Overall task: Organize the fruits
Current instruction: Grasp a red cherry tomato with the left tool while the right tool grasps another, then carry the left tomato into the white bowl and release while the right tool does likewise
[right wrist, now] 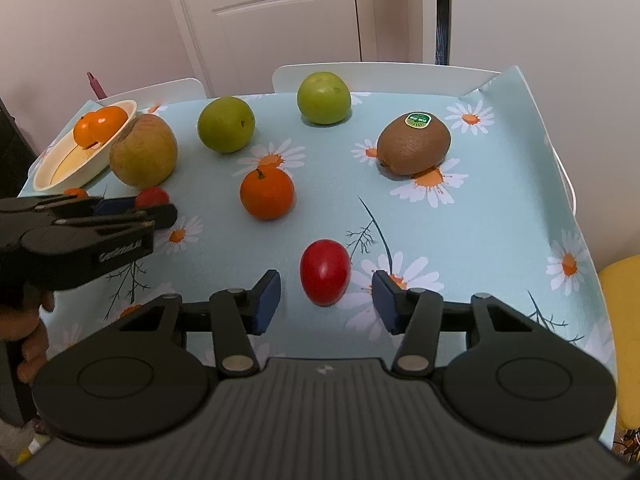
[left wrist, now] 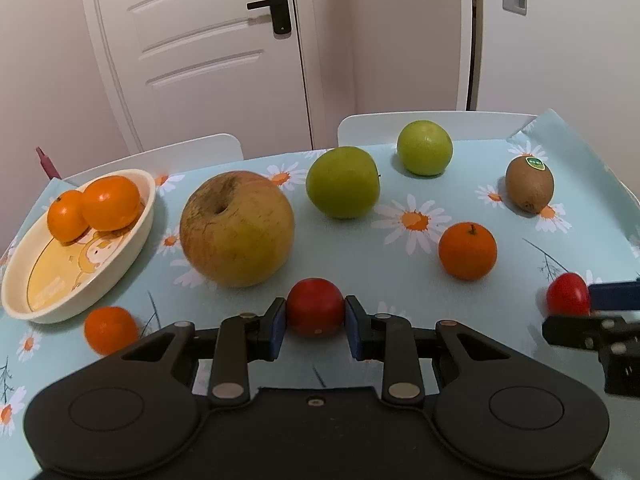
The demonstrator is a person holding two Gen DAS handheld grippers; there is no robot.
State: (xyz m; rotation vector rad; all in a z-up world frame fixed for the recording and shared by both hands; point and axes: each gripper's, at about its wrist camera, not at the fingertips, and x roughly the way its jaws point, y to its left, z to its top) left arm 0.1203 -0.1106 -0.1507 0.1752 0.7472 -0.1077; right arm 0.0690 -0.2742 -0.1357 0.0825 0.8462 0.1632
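**Two tomatoes, two grippers**

The left hand-held gripper [left wrist: 315, 316] clamps a red tomato [left wrist: 315, 312] on the tabletop [left wrist: 400, 264]. Only the right wrist view shows the right hand-held gripper [right wrist: 326, 294] spread, pads clear of another tomato [right wrist: 325, 272] between them.

A home dining room: daisy tablecloth [right wrist: 500, 208], white chairs [right wrist: 380, 74], panelled door [left wrist: 208, 40].

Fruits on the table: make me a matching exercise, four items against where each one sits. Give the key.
1. kiwi
2. two oranges
3. left red tomato
4. right red tomato

A. in the bowl
B. clamped in the left gripper
C. loose between the right gripper pads
D. bare tablecloth, sticker on top

Pairs: 1-D, 2-A, 3-B, 4-C
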